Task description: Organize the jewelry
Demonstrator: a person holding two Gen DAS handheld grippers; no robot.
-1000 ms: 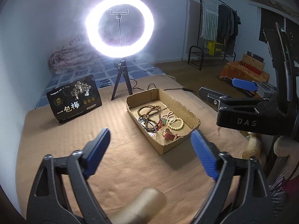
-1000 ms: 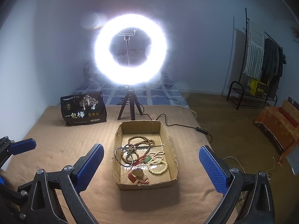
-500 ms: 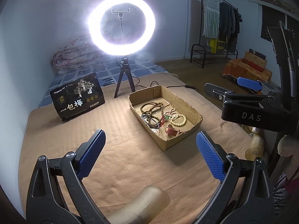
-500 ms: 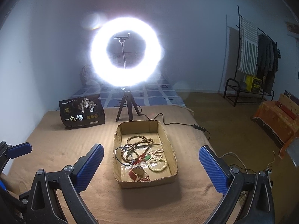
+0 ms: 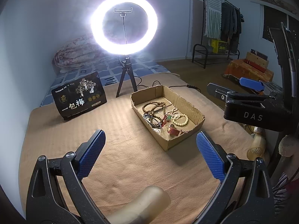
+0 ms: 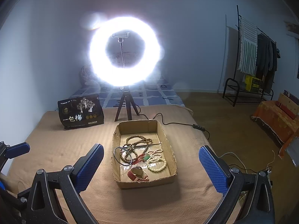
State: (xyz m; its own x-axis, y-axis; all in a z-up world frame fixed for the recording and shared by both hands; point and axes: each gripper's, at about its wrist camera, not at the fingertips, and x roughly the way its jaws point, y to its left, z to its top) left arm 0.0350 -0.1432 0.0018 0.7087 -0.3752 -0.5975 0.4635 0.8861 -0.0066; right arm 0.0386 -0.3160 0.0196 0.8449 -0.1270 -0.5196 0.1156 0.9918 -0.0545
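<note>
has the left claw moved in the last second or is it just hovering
Yes. In its own view the open left claw has backed away and risen: the brown cardboard tray and white ring light now look slightly smaller and farther.

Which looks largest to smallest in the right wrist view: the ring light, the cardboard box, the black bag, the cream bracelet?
1. Ring light and cardboard box: too alike to rank, and the light stands farther back.
2. Black bag.
3. Cream bracelet.
</note>
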